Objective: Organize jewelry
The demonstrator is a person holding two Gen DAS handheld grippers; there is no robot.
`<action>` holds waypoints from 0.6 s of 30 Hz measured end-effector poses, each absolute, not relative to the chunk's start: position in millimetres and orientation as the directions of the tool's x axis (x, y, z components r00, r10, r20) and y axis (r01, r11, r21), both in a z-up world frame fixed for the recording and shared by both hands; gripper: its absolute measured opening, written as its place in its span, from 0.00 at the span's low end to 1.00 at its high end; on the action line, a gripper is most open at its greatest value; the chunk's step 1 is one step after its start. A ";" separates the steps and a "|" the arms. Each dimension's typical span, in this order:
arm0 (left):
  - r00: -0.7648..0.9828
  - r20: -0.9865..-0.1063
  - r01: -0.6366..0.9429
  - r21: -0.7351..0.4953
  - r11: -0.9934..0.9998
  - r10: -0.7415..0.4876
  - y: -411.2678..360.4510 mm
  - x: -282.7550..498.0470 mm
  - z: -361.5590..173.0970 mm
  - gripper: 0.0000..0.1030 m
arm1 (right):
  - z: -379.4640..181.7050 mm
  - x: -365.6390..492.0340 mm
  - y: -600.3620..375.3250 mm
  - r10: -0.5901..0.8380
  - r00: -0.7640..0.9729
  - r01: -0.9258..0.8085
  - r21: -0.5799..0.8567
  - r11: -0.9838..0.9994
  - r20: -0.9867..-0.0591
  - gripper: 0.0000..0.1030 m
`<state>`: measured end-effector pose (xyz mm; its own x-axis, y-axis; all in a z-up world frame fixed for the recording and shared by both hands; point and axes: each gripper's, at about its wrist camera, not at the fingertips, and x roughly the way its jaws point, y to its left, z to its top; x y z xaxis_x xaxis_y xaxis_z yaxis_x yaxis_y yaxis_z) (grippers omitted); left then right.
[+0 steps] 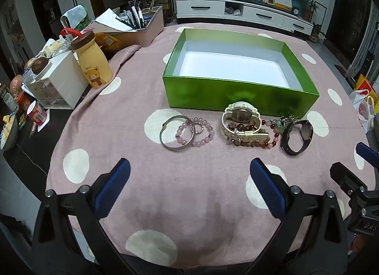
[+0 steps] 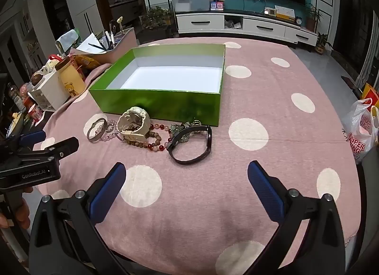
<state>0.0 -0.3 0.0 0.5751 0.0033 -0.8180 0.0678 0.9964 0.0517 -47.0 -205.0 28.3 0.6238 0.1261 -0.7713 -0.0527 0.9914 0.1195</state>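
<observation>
An empty green box point(image 1: 236, 98) point(image 2: 156, 103) with a white inside stands on the pink dotted cloth. In front of it lies a row of jewelry: a silver bangle point(image 1: 165, 143) point(image 2: 91, 136), a pink bead bracelet point(image 1: 206, 137), a cream watch point(image 1: 240, 115) point(image 2: 132, 121), red and brown bead strands point(image 1: 272, 142) point(image 2: 157, 146) and a black watch point(image 1: 297, 136) point(image 2: 189, 143). My left gripper point(image 1: 189, 168) hovers open just short of the bangle. My right gripper point(image 2: 186, 170) hovers open short of the black watch. Neither holds anything.
At the cloth's left edge stand a yellow bear bottle point(image 1: 94, 62) point(image 2: 71, 81), a white drawer unit point(image 1: 56, 81) and a pen-filled organiser point(image 1: 139, 26). A white plastic bag point(image 2: 362, 128) sits off the right edge. A hand point(image 2: 14, 213) grips the left tool.
</observation>
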 end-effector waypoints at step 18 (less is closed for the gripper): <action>0.575 -0.818 0.084 0.036 0.996 -0.019 -4.7 -5.0 0.4 0.98 | 30.8 -50.3 -200.2 0.123 0.632 -0.062 0.108 0.992 -0.765 0.99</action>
<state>-5.0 -4.7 0.4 0.5753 -0.0189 -0.8177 0.0841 0.9958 0.0361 -50.3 -200.2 30.8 0.6323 0.1230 -0.7649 -0.0624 0.9922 0.1080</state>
